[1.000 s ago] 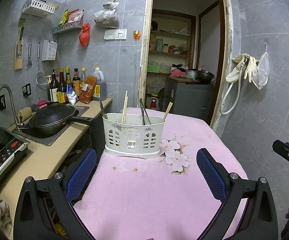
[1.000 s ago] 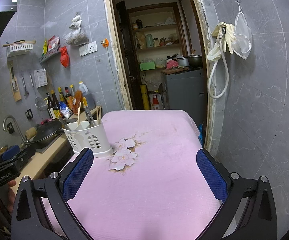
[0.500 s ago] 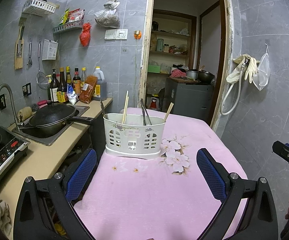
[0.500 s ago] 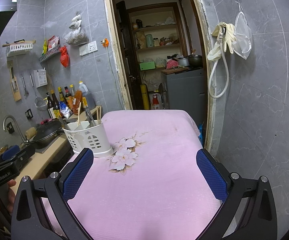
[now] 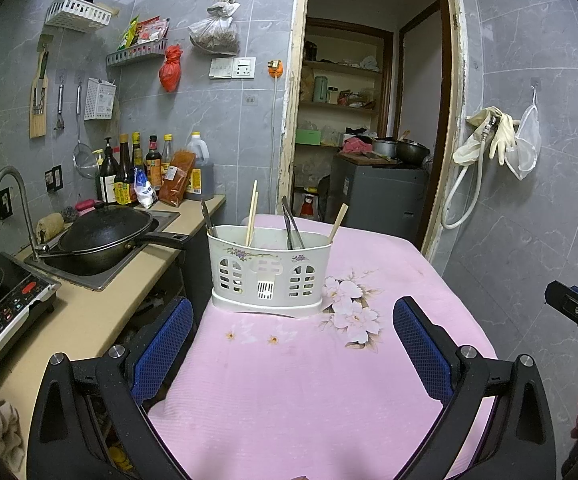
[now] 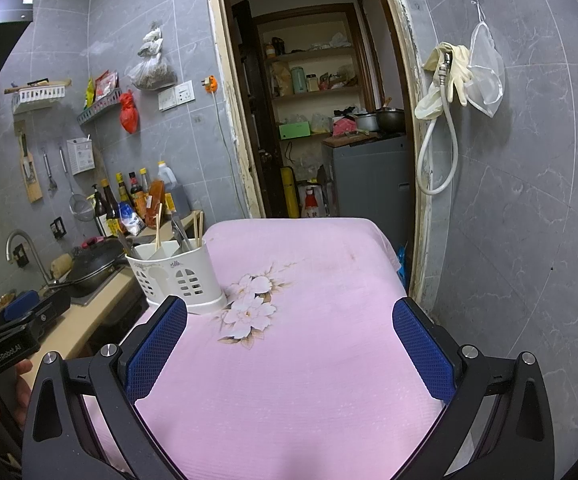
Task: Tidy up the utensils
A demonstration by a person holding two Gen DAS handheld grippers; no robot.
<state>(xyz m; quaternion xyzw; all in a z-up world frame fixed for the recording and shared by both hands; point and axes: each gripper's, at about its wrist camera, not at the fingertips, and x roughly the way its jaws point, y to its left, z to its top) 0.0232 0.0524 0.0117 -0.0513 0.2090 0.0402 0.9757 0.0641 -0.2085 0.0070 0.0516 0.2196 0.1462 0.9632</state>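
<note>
Both grippers, left (image 5: 293, 350) and right (image 6: 289, 350), hover with jaws spread and empty over the pink tablecloth (image 5: 309, 392) before the utensil caddy (image 5: 269, 270).

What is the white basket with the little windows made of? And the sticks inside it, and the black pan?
The white basket looks like glossy moulded plastic: smooth walls, cut-out arched windows, a printed flower trim. The pale sticks are probably wood or bamboo chopsticks, matte and tan. The black pan seems to be dark metal, maybe cast iron or steel, with a dull sheen.
</note>
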